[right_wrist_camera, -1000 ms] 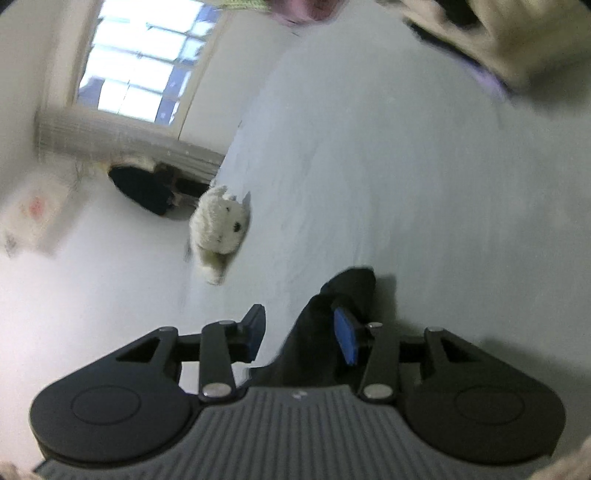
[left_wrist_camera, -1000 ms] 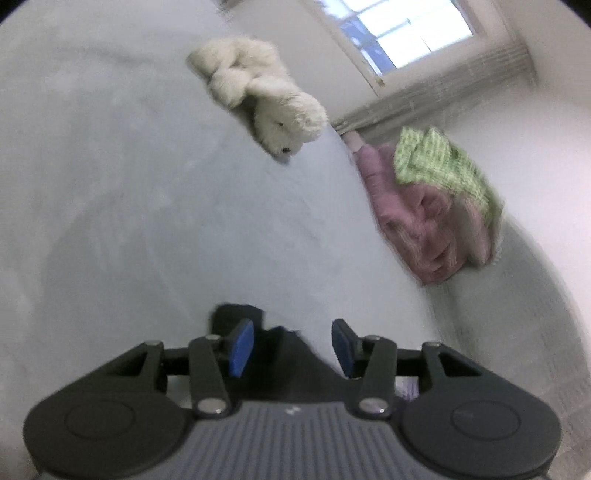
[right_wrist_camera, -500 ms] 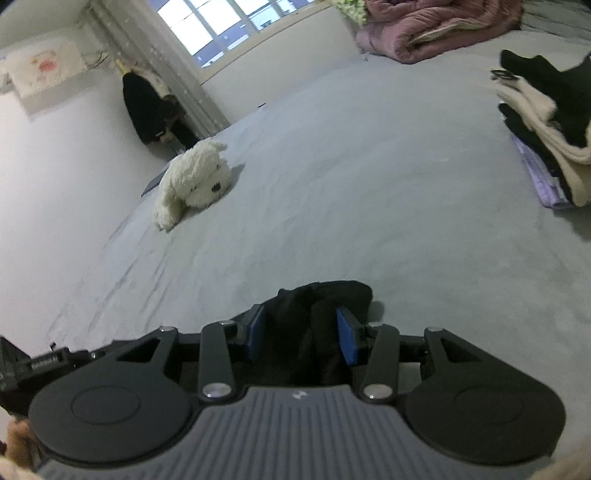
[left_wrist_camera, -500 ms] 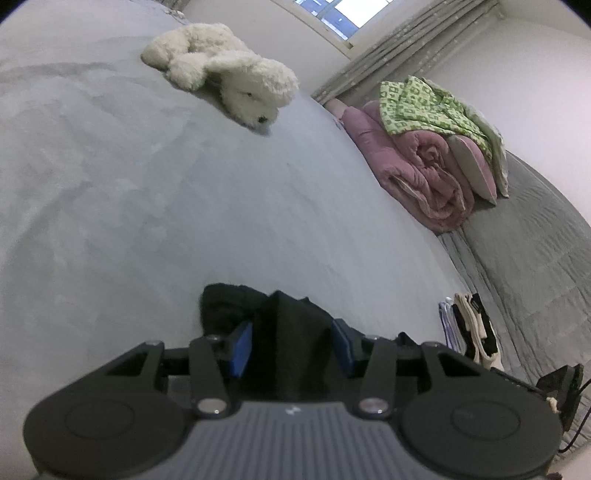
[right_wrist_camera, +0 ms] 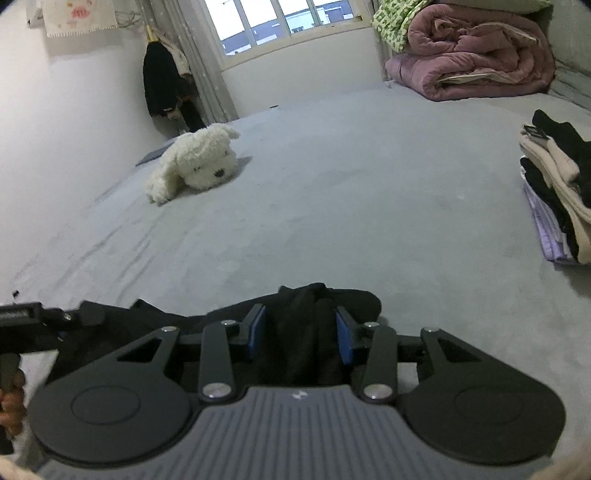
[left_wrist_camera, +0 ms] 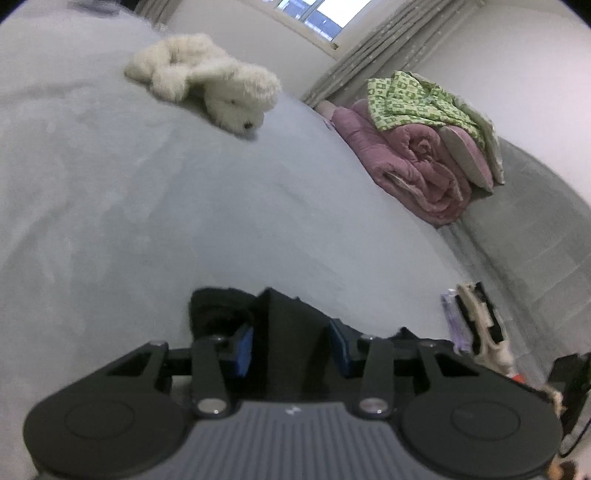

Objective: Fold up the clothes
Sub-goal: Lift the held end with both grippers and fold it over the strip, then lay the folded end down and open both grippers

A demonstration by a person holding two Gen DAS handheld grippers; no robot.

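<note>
Black garment [left_wrist_camera: 288, 325], one piece as far as can be told, lies low on the grey bed [left_wrist_camera: 147, 206], bunched up between both tools. On the left, the left hand-held gripper [left_wrist_camera: 291, 349] is about half open and closing, its blue pads [left_wrist_camera: 242, 349] pressing a thick ridge of the dark cloth. On the right, the right hand-held gripper [right_wrist_camera: 300, 334] is likewise half open and closing, with a gathered fold squeezed between its pads [right_wrist_camera: 345, 338].

Risk, as I judge it: each grip takes a thick wad, not a clean edge, so layers could slide out or the fold come up crooked when the cloth is lifted or spread. Dark fabric hides seams, so a wrong edge may be caught.

Counted left to right in the right wrist view: one hanging dark coat [right_wrist_camera: 162, 85], one white plush dog [right_wrist_camera: 195, 162], one window [right_wrist_camera: 288, 20], one rolled pink quilt [right_wrist_camera: 476, 55] with one green patterned cloth [right_wrist_camera: 393, 22] on it, one stack of folded clothes [right_wrist_camera: 561, 184] at the right edge.
</note>
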